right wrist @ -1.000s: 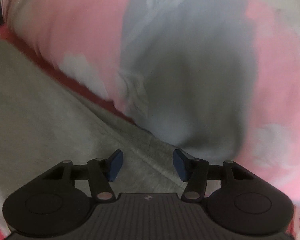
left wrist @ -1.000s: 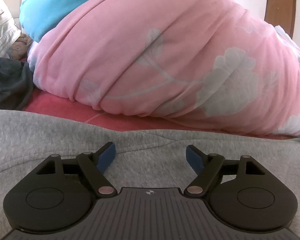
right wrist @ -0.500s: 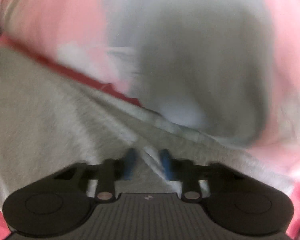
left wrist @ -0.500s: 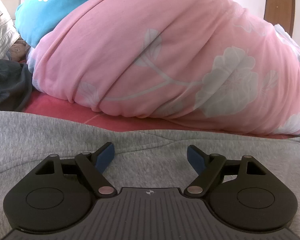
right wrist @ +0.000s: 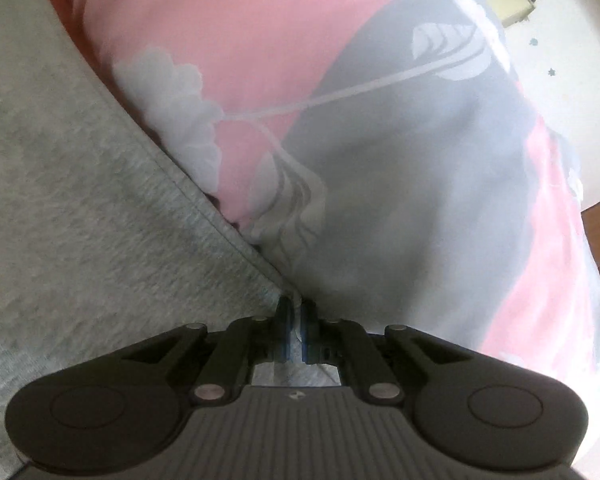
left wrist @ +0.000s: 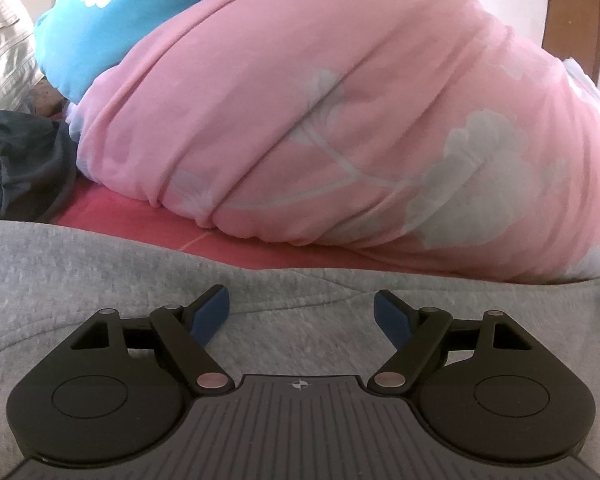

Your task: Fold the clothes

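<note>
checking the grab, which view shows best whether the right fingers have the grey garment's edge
The right wrist view: the right gripper has its fingers closed on the hemmed edge of the grey garment, with cloth visible between them. The left wrist view shows only the flat garment under the open left gripper, not that grasp.

Grey garment (left wrist: 100,280) cut off by edges

The garment (left wrist: 100,280) is heather-grey knit, spread flat on a red sheet (left wrist: 148,216). Its hemmed edge (right wrist: 220,232) runs diagonally, its end pinched between blue pads (right wrist: 283,320).
</note>
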A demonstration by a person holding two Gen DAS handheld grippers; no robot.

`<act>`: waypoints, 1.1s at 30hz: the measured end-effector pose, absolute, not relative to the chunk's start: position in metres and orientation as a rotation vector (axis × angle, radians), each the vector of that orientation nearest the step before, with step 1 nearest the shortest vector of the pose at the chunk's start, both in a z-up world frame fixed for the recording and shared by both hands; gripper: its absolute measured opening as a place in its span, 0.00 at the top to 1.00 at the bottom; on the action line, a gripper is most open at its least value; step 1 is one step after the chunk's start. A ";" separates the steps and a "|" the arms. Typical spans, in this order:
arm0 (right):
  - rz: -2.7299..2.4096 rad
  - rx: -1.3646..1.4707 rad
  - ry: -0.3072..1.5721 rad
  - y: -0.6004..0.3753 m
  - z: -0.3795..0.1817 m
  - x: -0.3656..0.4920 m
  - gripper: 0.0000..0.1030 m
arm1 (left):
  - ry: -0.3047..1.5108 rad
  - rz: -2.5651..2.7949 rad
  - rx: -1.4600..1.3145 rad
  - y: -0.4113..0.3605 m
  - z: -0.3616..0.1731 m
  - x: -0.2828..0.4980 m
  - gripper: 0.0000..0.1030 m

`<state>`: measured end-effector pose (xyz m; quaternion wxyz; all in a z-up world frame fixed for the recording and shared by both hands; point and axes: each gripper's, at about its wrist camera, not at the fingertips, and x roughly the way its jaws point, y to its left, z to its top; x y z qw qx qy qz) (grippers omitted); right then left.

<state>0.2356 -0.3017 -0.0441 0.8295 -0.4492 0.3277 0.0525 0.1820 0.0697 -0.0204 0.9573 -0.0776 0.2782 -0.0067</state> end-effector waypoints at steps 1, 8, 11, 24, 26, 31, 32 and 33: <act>0.112 -0.956 0.699 -0.303 -0.046 0.238 0.97 | 0.564 -0.013 -0.154 0.071 -0.020 0.183 0.22; 0.102 -0.771 0.747 -0.334 -0.053 0.256 0.96 | 0.558 -0.017 -0.144 0.077 -0.023 0.189 0.22; 0.091 -0.464 0.794 -0.370 -0.026 0.266 0.83 | 0.558 -0.016 -0.141 0.078 -0.024 0.190 0.22; -0.094 0.344 0.647 -0.519 0.048 0.177 0.51 | 0.531 0.041 -0.004 0.056 0.000 0.183 0.21; -0.102 0.405 0.605 -0.527 0.054 0.158 0.51 | 0.505 0.032 0.027 0.046 0.010 0.178 0.21; -0.072 0.417 0.571 -0.518 0.060 0.108 0.41 | 0.503 -0.078 0.099 0.003 0.024 0.177 0.21; -0.048 0.367 0.580 -0.503 0.057 0.099 0.40 | 0.506 -0.102 0.116 -0.008 0.025 0.177 0.21; -0.024 0.313 0.589 -0.489 0.053 0.094 0.36 | 0.510 -0.119 0.133 -0.018 0.025 0.178 0.21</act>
